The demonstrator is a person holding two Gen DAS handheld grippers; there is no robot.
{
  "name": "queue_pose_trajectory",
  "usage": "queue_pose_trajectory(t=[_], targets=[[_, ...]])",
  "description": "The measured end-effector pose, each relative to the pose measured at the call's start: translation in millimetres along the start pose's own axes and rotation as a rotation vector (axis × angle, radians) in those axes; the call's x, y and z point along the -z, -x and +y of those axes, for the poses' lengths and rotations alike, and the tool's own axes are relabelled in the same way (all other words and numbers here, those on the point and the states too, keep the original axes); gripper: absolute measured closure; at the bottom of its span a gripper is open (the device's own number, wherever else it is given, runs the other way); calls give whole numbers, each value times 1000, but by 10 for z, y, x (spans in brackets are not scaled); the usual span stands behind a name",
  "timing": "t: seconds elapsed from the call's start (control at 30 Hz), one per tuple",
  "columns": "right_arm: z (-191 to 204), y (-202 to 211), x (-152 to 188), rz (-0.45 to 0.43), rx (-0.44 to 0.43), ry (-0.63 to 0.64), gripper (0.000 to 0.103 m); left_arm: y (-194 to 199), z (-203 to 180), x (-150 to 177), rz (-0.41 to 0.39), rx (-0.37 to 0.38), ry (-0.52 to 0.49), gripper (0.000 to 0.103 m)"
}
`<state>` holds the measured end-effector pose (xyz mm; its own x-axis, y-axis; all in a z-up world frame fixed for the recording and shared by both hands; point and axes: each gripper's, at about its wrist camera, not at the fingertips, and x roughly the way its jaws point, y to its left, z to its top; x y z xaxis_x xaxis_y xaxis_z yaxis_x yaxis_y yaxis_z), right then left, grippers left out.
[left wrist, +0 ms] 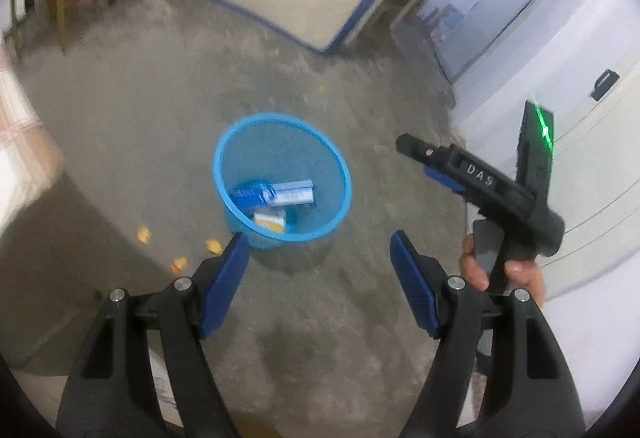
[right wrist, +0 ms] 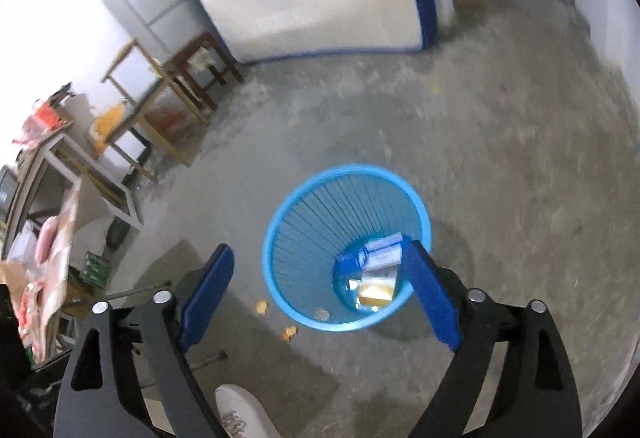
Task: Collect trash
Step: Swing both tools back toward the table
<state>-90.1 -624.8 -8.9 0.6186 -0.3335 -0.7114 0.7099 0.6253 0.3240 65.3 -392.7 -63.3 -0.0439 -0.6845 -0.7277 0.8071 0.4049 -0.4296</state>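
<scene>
- Left gripper [left wrist: 318,252]: jaws spread, holding nothing.
- Right gripper [right wrist: 318,266]: jaws spread, holding nothing, above the basket.
- Orange scraps [left wrist: 176,252]: on the floor, 9 o'clock of basket.
- Blue waste basket [left wrist: 240,134]: upright, containing a blue-white carton [left wrist: 290,193] and a yellow packet [left wrist: 271,220].
- Wooden stools [right wrist: 176,86]: by the wall, 10 o'clock.

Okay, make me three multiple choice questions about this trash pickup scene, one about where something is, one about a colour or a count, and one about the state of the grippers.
1. Where do the orange scraps lie?
A. in the bin
B. on the floor beside the bin
C. on a stool

2. What colour is the waste bin?
A. blue
B. green
C. red

3. How are the left gripper and right gripper?
A. both open and empty
B. both shut on boxes
C. one shut on a scrap

Answers: 1 B, the bits sit on bare concrete by the bin's base. 2 A, rim and slatted wall are blue. 3 A, each pair of blue pads stands apart with nothing between.
</scene>
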Motion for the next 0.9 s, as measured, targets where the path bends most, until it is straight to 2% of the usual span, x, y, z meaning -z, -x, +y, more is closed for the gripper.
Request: queue_pose_trajectory(t=[0.13,0.23,0.3,0.5,0.57,0.7,0.9], targets=[[471,301,-47,-74,-7,129,8,493,-29,110,-93,-69,-11,34],[953,383,-78,-60,-26,245,7,884,49,196,-173,-115,5,34],[1293,413,-66,-54,-34,318,6,1122,134,270,-219,-150,31,28],[2395,529,67,-44,-49,546,6,1769,467,487,-292,-238,85,23],[2721,583,115,-41,-71,612,6,2026,579,586,-343,-284,95,19],[3332,707,201,-38,-147,729,6,2570,902,836,-467,-348,173,13],[3948,866,323,-53,-386,777,6,3243,1425,1201,-608,-373,332,8]])
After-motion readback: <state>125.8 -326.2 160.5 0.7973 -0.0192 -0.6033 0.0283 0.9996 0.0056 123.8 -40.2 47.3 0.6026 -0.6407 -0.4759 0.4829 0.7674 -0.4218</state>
